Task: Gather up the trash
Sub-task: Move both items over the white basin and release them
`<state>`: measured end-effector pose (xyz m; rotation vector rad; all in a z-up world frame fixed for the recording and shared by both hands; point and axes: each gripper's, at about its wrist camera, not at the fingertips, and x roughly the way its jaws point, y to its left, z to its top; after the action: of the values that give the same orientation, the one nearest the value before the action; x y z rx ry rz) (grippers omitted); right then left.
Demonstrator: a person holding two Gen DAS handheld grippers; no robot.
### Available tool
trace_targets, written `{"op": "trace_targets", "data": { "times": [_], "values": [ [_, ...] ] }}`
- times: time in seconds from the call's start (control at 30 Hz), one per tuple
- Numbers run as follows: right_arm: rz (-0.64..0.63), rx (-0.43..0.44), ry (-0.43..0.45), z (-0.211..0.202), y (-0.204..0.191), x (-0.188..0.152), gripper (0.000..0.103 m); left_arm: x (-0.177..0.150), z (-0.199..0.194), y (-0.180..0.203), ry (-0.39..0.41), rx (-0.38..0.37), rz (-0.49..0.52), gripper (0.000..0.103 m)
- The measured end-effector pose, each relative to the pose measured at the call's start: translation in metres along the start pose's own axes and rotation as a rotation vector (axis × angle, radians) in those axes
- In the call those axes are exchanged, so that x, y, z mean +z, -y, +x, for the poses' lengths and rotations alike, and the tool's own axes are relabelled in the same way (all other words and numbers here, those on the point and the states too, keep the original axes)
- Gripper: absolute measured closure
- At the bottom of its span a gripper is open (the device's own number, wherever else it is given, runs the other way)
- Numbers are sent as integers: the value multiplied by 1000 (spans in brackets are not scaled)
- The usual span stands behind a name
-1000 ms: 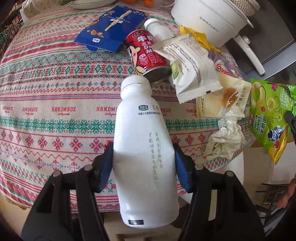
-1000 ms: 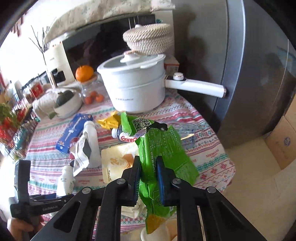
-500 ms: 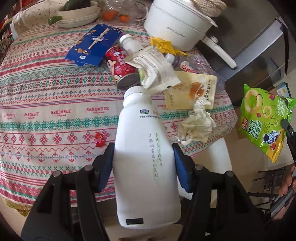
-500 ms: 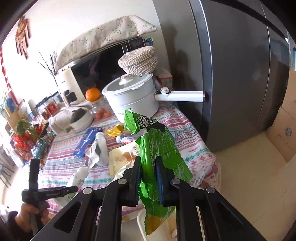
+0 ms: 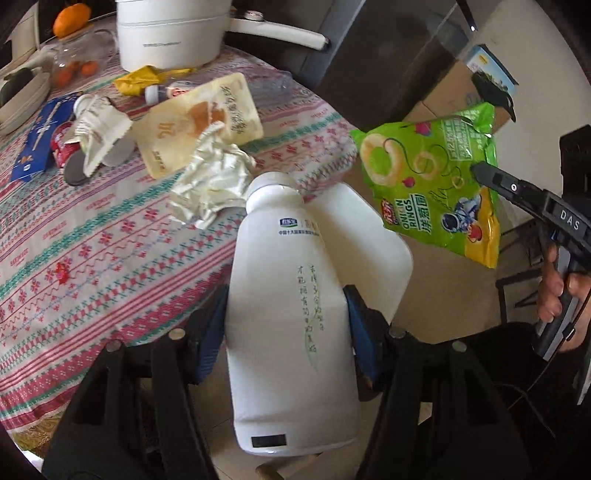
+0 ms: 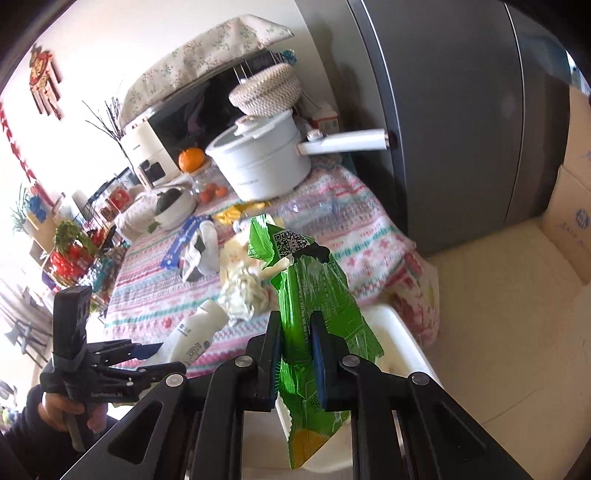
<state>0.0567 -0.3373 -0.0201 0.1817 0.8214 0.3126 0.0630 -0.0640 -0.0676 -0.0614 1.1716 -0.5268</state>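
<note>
My left gripper (image 5: pixel 286 321) is shut on a white plastic bottle (image 5: pixel 288 295) and holds it off the table's edge, above a white bin (image 5: pixel 373 251) on the floor. My right gripper (image 6: pixel 295 339) is shut on a green onion-rings snack bag (image 6: pixel 314 295), held over the same white bin (image 6: pixel 399 332). The bag also shows in the left wrist view (image 5: pixel 428 184), to the right of the bottle. The bottle also shows in the right wrist view (image 6: pixel 195 336). More trash lies on the table: crumpled paper (image 5: pixel 210 184), a yellow pouch (image 5: pixel 199 122), a white wrapper (image 5: pixel 99 129) and a red can (image 5: pixel 62 147).
A patterned tablecloth (image 5: pixel 74 240) covers the table. A white pot (image 5: pixel 170 33) with a long handle stands at the back. A blue box (image 5: pixel 40 136) lies at the left. A grey fridge (image 6: pixel 461 110) and cardboard boxes (image 6: pixel 569 221) stand to the right.
Both grippers have pulled back off the table and swung right toward the white bin, each still holding its item. The bottle and the bag are now closer together.
</note>
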Motion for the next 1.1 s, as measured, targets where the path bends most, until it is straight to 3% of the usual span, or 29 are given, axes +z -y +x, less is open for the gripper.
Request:
{"op": "trace_targets", "data": {
  "times": [0.07,0.33,0.47,0.57,0.67,1.1],
  "values": [
    [37,-1,-68,5,9,-8,87,-1,13,14,-28,5,34,41],
    [107,-26,-163,20,46,-32,87,0,58,50,-111,31,127,41],
    [125,-34,-191,24,57,-38,87,2,72,63,-120,49,167,41],
    [134,-42,-203,27,63,-41,87,7,79,74,-98,104,217,40],
    [146,-39,-209,27,66,-42,87,7,75,80,-61,136,264,25],
    [129,-40,-227,40,55,-38,85,8,60,52,-53,175,209,23]
  ]
}}
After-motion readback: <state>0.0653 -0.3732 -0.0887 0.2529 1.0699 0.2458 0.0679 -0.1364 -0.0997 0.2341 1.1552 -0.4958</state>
